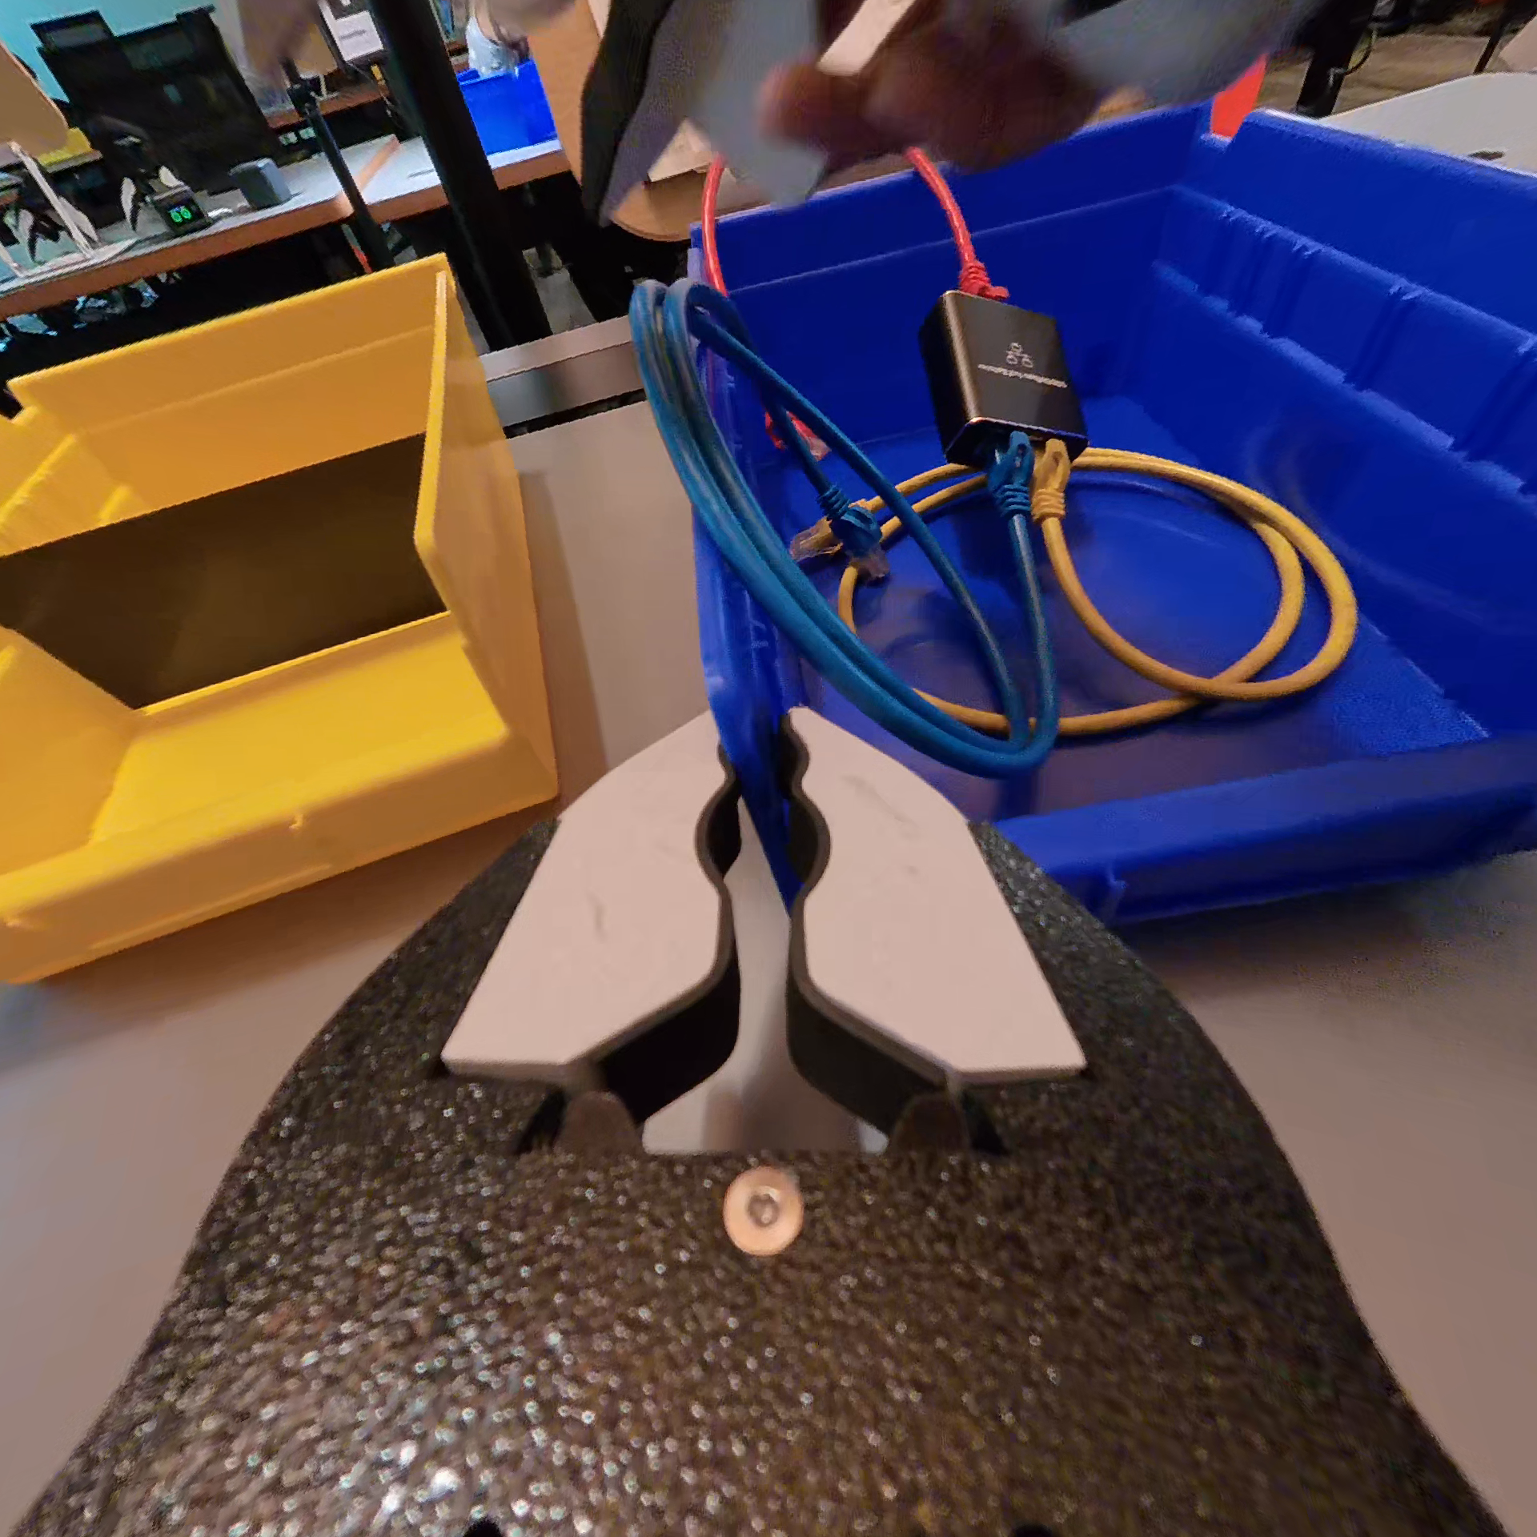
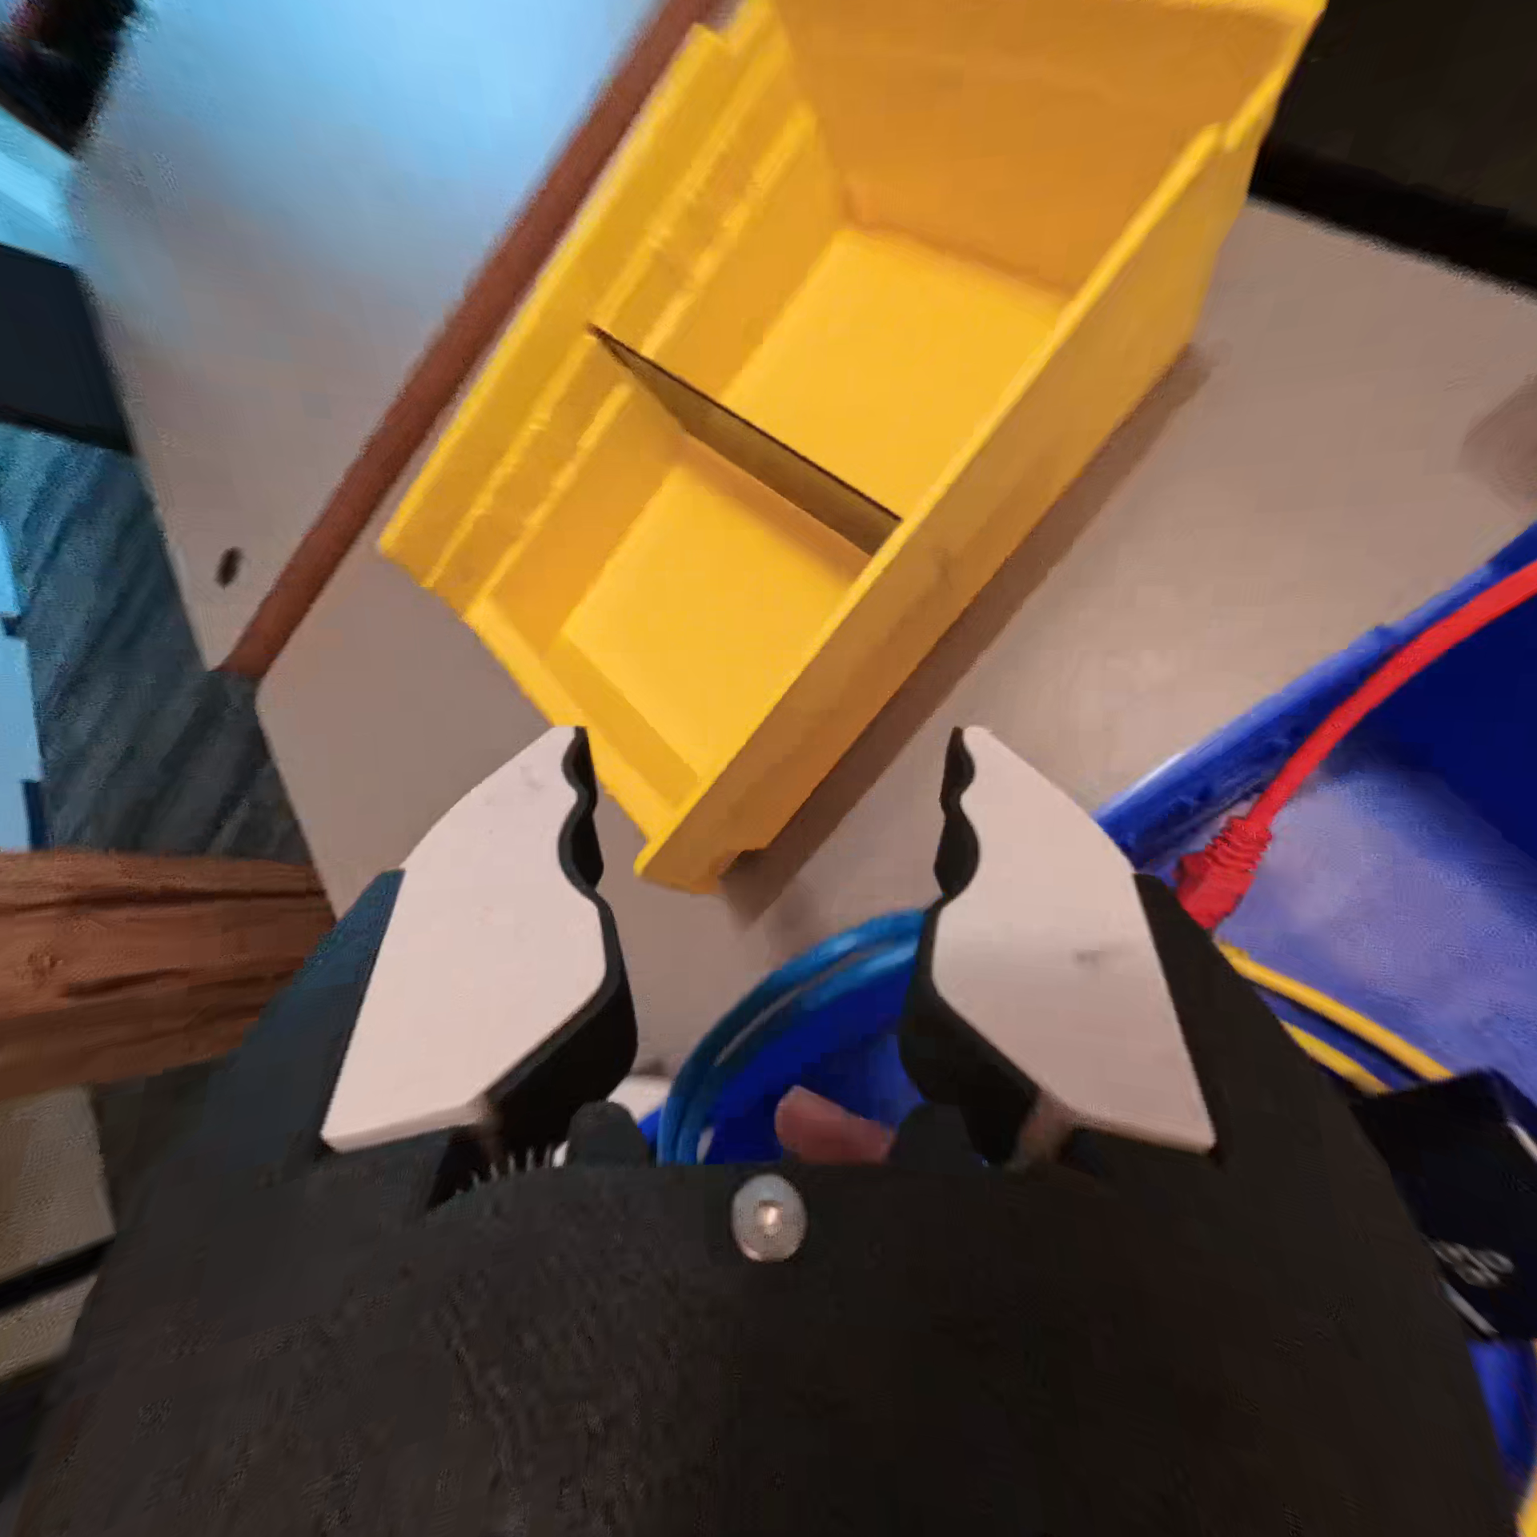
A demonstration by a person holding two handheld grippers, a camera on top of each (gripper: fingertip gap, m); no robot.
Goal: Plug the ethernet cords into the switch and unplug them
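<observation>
A black switch (image 1: 1002, 374) lies in the blue bin (image 1: 1247, 832). A red cord (image 1: 948, 216) is plugged into its far end. A blue cord (image 1: 1010, 482) and a yellow cord (image 1: 1052, 482) are plugged into its near end. The blue cord loops over the bin's left wall and the yellow cord coils on the bin floor. My left gripper (image 1: 757, 736) is nearly shut and empty, just outside the bin's near left corner. My right gripper (image 2: 769, 744) is open and empty, above the blue cord (image 2: 790, 990) and the red plug (image 2: 1223, 865). Its blurred fingers (image 1: 732, 91) show above the bin.
A yellow bin (image 1: 249, 748) with a dark divider stands left of the blue bin on the grey table (image 1: 1331, 1081); it also shows in the right wrist view (image 2: 748, 416). Loose blue and yellow plugs (image 1: 848, 532) lie in the blue bin. Benches stand behind.
</observation>
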